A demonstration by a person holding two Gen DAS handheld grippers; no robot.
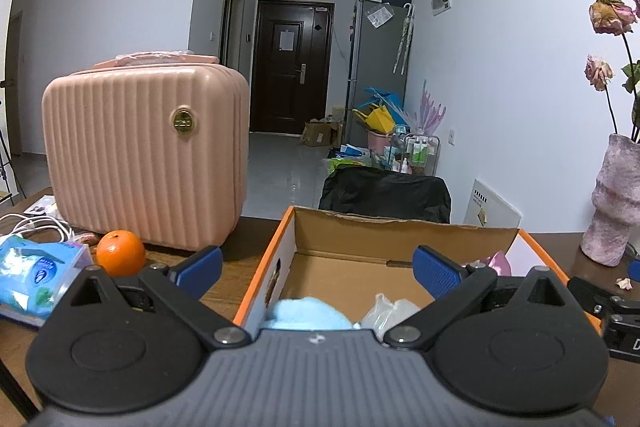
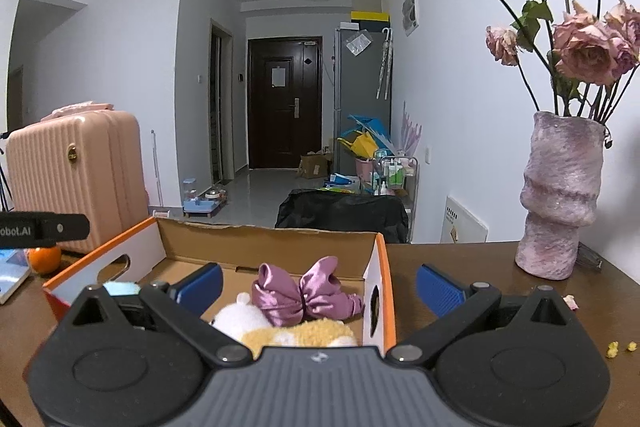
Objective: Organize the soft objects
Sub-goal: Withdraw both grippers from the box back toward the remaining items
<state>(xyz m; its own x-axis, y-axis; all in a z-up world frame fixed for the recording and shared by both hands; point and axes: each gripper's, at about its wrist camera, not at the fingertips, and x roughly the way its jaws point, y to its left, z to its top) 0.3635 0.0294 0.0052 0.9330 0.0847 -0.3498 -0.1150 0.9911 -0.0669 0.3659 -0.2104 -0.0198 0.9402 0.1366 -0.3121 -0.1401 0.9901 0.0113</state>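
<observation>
An open cardboard box with orange edges [image 1: 360, 235] sits on the brown table; it also shows in the right wrist view [image 2: 272, 247]. Inside lie a light blue fluffy item [image 1: 308, 313], a crumpled clear plastic piece [image 1: 390, 309], a purple satin bow [image 2: 304, 293] and a white and tan plush toy [image 2: 280, 331]. My left gripper [image 1: 318, 269] is open and empty above the box's near left side. My right gripper [image 2: 320, 287] is open and empty above the box's near right corner.
A pink ribbed case [image 1: 148, 155] stands at the left with an orange [image 1: 120, 253] and a blue tissue pack [image 1: 36, 275] in front. A pink vase of dried roses [image 2: 560, 195] stands at the right. Small crumbs [image 2: 620, 347] lie on the table.
</observation>
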